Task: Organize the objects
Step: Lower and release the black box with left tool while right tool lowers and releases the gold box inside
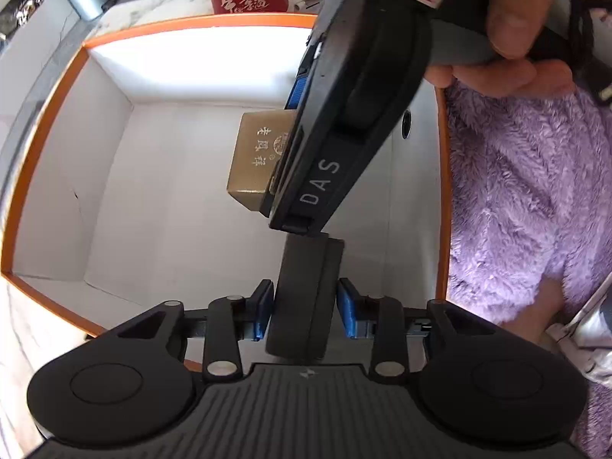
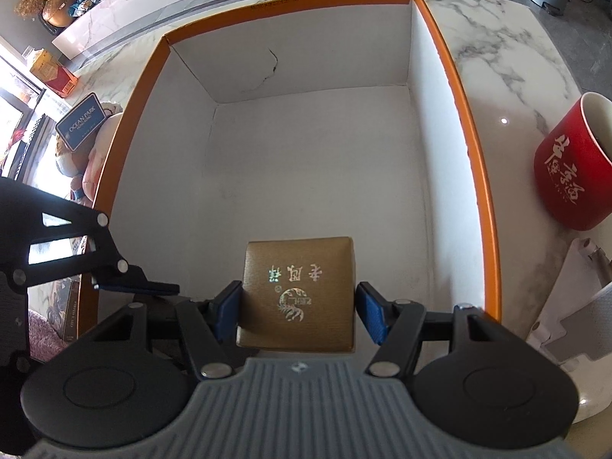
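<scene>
Orange-rimmed box (image 2: 474,160), gold case (image 2: 298,290) near wall

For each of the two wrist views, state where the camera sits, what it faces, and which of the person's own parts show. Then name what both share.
Left wrist: behind the left gripper, looking down into the orange-rimmed box; a dark block between its fingers, the right gripper and a hand ahead.
Right wrist: behind the right gripper, looking down at the gold box between its fingers.
Shared: orange-rimmed box, gold box, red mug.
</scene>
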`<state>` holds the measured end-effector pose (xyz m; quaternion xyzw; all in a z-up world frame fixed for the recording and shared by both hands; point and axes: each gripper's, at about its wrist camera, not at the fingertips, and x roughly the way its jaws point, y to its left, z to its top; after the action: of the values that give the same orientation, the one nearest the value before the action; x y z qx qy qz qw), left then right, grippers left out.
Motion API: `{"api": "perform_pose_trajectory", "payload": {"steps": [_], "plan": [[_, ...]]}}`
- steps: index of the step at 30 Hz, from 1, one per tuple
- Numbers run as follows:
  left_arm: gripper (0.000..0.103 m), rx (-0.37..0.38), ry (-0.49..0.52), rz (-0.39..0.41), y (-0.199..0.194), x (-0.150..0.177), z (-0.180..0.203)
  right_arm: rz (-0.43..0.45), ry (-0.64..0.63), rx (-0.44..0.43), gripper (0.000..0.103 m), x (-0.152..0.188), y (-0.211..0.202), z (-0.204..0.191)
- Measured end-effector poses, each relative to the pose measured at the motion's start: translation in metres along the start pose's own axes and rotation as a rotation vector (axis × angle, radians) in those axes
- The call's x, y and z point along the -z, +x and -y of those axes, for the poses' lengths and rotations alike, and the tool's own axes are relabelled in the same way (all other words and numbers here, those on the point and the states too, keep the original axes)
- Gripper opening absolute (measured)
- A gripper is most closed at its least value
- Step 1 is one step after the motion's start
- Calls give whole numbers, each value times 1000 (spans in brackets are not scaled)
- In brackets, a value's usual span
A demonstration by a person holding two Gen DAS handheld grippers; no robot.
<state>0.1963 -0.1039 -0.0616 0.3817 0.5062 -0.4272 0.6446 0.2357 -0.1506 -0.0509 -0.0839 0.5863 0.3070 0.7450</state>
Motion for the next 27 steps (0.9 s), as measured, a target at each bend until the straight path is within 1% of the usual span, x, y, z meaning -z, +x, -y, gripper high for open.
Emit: {"api": "perform_pose_trajectory", "payload": {"steps": [3, 4, 7, 8, 9, 12, 13, 14, 17, 20, 21, 22, 25, 27], "plan": [[41, -54, 44, 14, -2, 0, 2, -1, -3, -10, 66, -1, 0, 0], [41, -81, 63, 18, -3, 0, 2, 2, -7, -8, 66, -1, 0, -1], [41, -194, 126, 10, 2, 1, 8, 16, -11, -3, 66, -2, -3, -1], [41, -199, 133, 1, 5, 2, 10, 20, -9, -3, 66, -2, -4, -1], [41, -178, 132, -11, 8, 2, 11, 23, -8, -3, 66, -3, -5, -2], [47, -134, 99, -15, 14, 5, 10, 24, -17, 3, 66, -1, -6, -3], [56, -113, 82, -16, 14, 6, 7, 22, -20, 5, 66, 0, -6, -3], [60, -88, 59, -13, 14, 5, 1, 19, -23, 5, 66, 1, -6, -3], [61, -10, -48, 9, 9, 7, -15, 10, -24, 5, 66, 4, -7, -2], [61, 139, -163, 50, -1, 14, -31, 11, -22, 3, 66, 7, -8, -2], [61, 179, -198, 51, -1, 16, -35, 12, -21, 3, 66, 7, -9, -2], [61, 201, -220, 47, 0, 17, -37, 12, -20, 5, 66, 7, -9, -3], [60, 198, -263, 61, 0, 20, -41, 19, -23, 10, 66, 8, -12, -4], [59, 204, -314, 111, -8, 25, -47, 23, -23, 10, 66, 8, -13, -5]]}}
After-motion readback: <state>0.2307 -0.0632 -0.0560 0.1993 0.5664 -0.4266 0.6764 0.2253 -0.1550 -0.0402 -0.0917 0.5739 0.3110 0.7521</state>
